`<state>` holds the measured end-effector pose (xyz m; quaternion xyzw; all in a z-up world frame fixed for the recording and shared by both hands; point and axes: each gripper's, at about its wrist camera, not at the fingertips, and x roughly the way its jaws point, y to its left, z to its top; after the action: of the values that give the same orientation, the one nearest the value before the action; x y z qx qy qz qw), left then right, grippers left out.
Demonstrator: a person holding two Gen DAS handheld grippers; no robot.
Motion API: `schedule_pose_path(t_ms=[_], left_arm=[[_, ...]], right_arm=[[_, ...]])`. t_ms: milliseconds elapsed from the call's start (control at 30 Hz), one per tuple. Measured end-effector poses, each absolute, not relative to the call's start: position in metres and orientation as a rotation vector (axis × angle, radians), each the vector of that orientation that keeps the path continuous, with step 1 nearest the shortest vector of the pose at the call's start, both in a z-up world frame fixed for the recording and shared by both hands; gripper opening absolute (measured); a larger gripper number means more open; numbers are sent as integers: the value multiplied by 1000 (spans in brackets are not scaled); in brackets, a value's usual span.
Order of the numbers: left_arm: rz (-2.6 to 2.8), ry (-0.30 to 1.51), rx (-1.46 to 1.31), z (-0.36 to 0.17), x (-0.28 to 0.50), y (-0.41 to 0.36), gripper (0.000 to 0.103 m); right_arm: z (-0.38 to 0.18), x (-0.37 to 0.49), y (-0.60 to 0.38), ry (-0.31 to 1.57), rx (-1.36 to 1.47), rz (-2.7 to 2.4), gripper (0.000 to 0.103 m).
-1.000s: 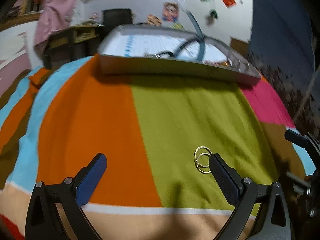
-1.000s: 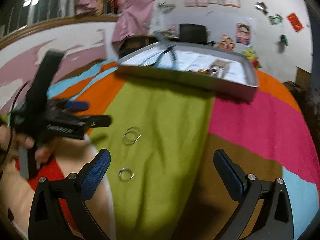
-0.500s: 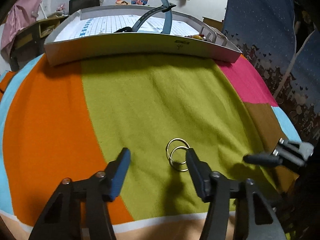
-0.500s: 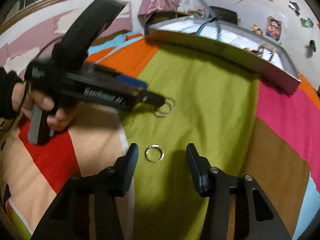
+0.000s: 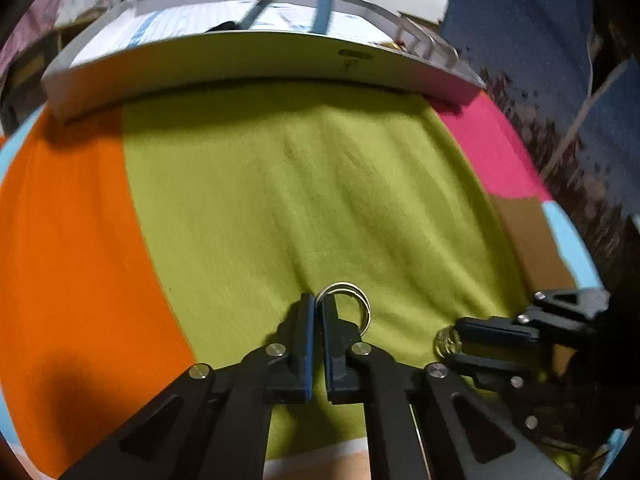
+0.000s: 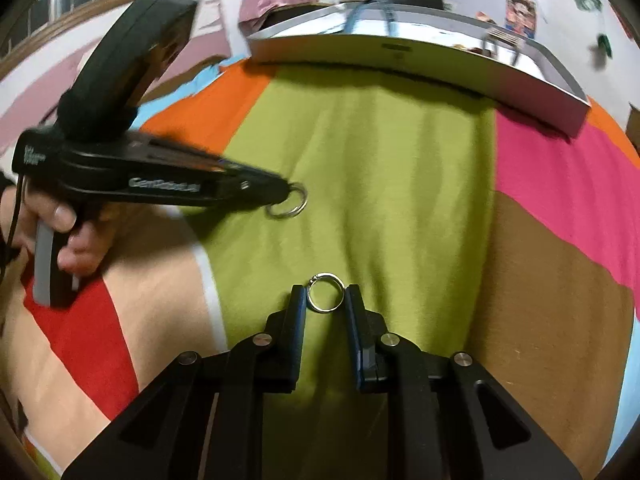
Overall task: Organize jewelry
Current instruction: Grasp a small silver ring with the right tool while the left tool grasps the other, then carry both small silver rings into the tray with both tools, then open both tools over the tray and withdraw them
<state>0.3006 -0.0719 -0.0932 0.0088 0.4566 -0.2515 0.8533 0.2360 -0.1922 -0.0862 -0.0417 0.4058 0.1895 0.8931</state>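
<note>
Two linked silver hoops lie on the green stripe of the blanket. My left gripper is shut on their left edge; the right wrist view shows the same hoops sticking out of its tip. A small silver ring sits flat between the fingertips of my right gripper, whose pads touch both its sides. In the left wrist view that ring shows at the right gripper's tip.
A grey tray stands at the far end of the striped blanket, with a blue headband and small items inside. A hand holds the left gripper's handle. A dark curtain hangs on the right.
Both grippers dropped to the blanket and went from open to shut. The left took the linked hoops by their edge. The right narrowed around the small ring.
</note>
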Motion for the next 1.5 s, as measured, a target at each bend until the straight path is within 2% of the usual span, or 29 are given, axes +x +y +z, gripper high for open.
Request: schedule_pose_path(t_ms=[167, 433, 700, 833, 1000, 1167, 1500], left_arm=[[-512, 963, -59, -92, 297, -60, 4], [-463, 846, -57, -54, 286, -57, 3], [-296, 653, -99, 8, 305, -41, 3], [-207, 581, -131, 31, 325, -33, 3], [-169, 622, -148, 30, 365, -33, 3], [-172, 721, -197, 11, 391, -33, 4], [-175, 768, -206, 3, 394, -34, 4]], right_arm=[[-76, 232, -200, 809, -41, 378, 17], [-51, 236, -220, 710, -41, 357, 17], [12, 295, -223, 572, -108, 300, 17], [26, 330, -218, 585, -92, 253, 17], [18, 371, -209, 661, -55, 216, 17], [13, 376, -208, 685, -57, 208, 18], [15, 379, -204, 691, -82, 184, 20]])
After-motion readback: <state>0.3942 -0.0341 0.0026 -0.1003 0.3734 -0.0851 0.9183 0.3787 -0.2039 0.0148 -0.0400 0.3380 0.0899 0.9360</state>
